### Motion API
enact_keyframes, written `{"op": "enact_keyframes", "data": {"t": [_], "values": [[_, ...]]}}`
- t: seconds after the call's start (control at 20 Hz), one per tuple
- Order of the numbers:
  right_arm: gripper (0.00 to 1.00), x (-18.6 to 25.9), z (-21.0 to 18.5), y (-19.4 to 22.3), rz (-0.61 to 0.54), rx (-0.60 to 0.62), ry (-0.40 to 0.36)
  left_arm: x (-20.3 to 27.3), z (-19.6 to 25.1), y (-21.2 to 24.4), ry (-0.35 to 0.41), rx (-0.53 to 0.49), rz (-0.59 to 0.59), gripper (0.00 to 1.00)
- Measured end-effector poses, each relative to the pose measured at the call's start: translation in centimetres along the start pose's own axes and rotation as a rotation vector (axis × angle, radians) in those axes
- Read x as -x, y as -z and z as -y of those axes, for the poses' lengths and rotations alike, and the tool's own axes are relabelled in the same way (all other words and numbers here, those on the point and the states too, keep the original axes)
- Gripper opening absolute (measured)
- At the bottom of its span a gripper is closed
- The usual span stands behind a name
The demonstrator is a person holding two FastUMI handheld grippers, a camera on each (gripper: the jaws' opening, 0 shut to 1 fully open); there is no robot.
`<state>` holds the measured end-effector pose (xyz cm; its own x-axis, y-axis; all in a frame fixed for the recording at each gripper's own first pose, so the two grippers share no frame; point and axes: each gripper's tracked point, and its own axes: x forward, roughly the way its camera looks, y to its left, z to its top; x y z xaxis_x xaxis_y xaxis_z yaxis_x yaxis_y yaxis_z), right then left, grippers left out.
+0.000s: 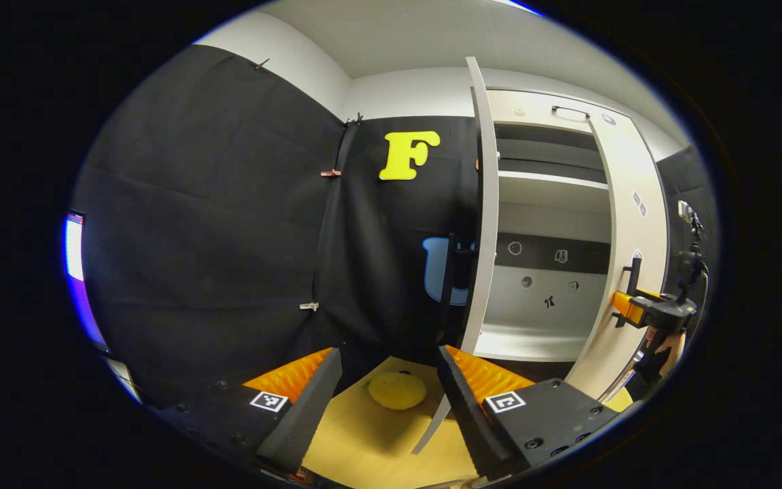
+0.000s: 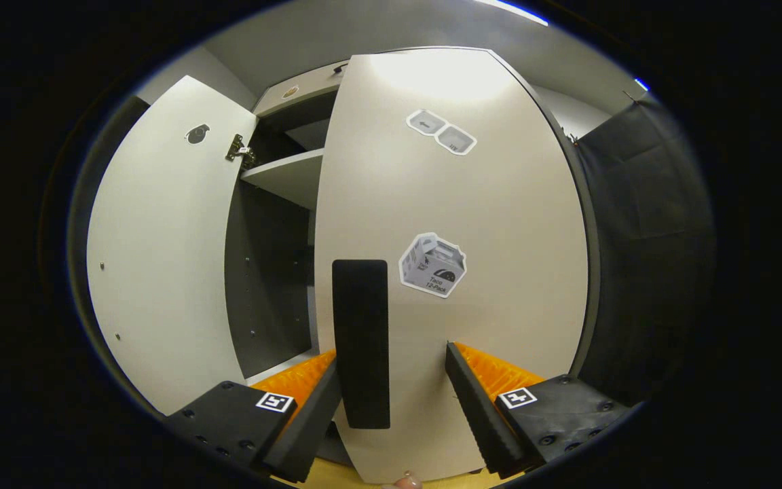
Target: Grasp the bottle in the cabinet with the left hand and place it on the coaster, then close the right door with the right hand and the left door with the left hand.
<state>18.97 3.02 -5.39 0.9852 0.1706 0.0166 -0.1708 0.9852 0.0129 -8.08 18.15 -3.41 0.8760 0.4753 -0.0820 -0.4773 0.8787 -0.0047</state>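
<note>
**Both doors open, right gripper up against the right door**

No bottle can be picked out in these pictures. In the left gripper view, a round yellow coaster lies on the light wooden table, low in the middle of the frame. It sits between the two fingers of the left gripper. Those fingers are wide apart and hold nothing.

Just right of the coaster, the left door is seen edge-on, a thin pale strip going from the top of the frame down to the table. Behind it, the cabinet stands open, in the right half of the frame. It has white shelves and a dark band across the back.

The right door is at the far right of that view, swung partly open. The right gripper is at that door's front, and part of a hand is below it.

In the right gripper view, the right door is big and pale in the middle of the frame. It has stickers on it. A long dark handle stands upright on the door, low in the frame and just left of the middle. The right gripper has its fingers apart, and the handle is beside the left finger. I cannot tell if they touch. The left door is on the left of this frame, swung wide open.
</note>
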Motion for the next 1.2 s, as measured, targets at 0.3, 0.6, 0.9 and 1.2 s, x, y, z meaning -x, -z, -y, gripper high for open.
{"op": "enact_keyframes", "data": {"t": [0.3,0.6,0.9,1.2], "values": [[0.93,0.4,-0.4,0.2,-0.029,0.009,0.014,-3.5,1.2,-1.7,0.077,-0.031,0.046,0.9],[0.95,7.2,0.7,-0.1,-0.035,0.043,0.03,-5.5,2.6,-2.9,0.133,-0.031,0.11,0.89],[0.96,11.7,2.6,2.0,-0.11,0.054,0.074,-6.8,2.8,-3.6,0.154,-0.046,0.151,0.87],[0.97,14.3,3.8,2.0,-0.13,0.06,0.106,-6.4,3.0,-3.9,0.126,-0.115,0.176,0.81]]}}
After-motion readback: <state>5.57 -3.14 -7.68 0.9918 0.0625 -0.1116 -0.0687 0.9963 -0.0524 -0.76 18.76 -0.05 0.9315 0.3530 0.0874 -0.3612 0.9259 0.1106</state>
